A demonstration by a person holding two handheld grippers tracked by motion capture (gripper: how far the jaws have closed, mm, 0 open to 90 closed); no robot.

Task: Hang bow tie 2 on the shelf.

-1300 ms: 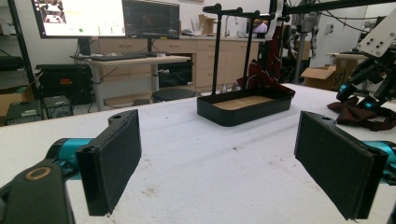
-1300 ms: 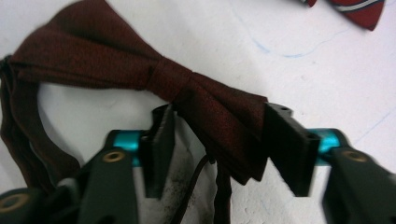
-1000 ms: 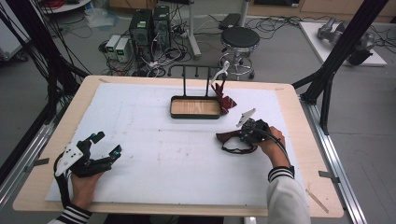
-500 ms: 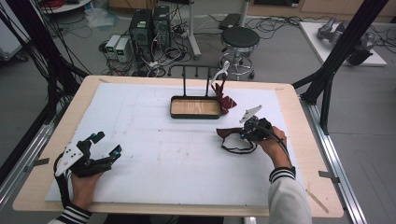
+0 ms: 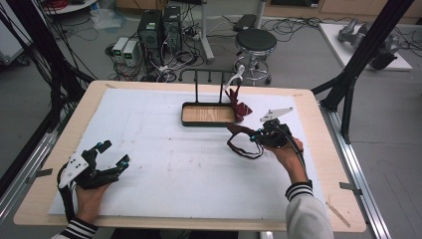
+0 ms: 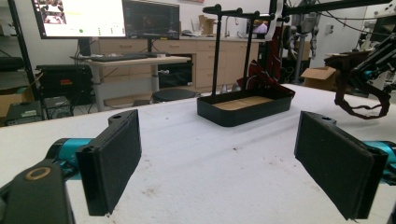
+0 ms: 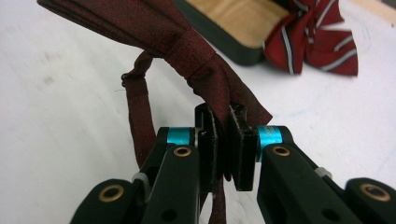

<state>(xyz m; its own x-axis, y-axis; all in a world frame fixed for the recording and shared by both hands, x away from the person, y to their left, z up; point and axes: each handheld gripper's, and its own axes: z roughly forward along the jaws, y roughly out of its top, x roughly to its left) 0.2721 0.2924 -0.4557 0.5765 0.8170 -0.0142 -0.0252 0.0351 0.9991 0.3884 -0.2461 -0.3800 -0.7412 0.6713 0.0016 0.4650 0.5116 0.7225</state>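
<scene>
Item: dark red bow tie [image 7: 187, 46], plain weave, with a knotted centre band and a thin neck strap [image 7: 140, 121] hanging in a loop below it. Position: lifted off the white table cover [image 5: 164, 149], just in front of the tray's near right corner in the high view [image 5: 239, 130]. Its strap loop [image 5: 244, 149] droops toward the cover; whether it touches cannot be told.

Holder: right gripper [image 7: 224, 140], jaws pressed nearly together and pinching one wing of the bow tie close beside the knot (fabric shows between the black pads). In the high view the gripper [image 5: 256, 137] sits in the person's right hand [image 5: 283, 154], near the right part of the table, with a grey three-cornered plate on top.

Adjacent: black tray [image 5: 185, 115] with a wooden floor, upright stand [image 5: 209, 77] rising from its far side. A second bow tie [image 5: 241, 107], red with pale stripes, hangs over the tray's right end (the right gripper view [image 7: 317, 42] shows it draped on the rim).

Further: left gripper [image 5: 112, 157], jaws spread wide and holding nothing, at the near left corner of the cover, well apart from the tray. The left gripper view shows its two pads [image 6: 112, 163] standing far apart above the bare cover, tray [image 6: 243, 109] beyond.

Surround: wooden table [image 5: 74, 119]; stool [image 5: 255, 42] and computer cases [image 5: 159, 25] on the floor behind.
</scene>
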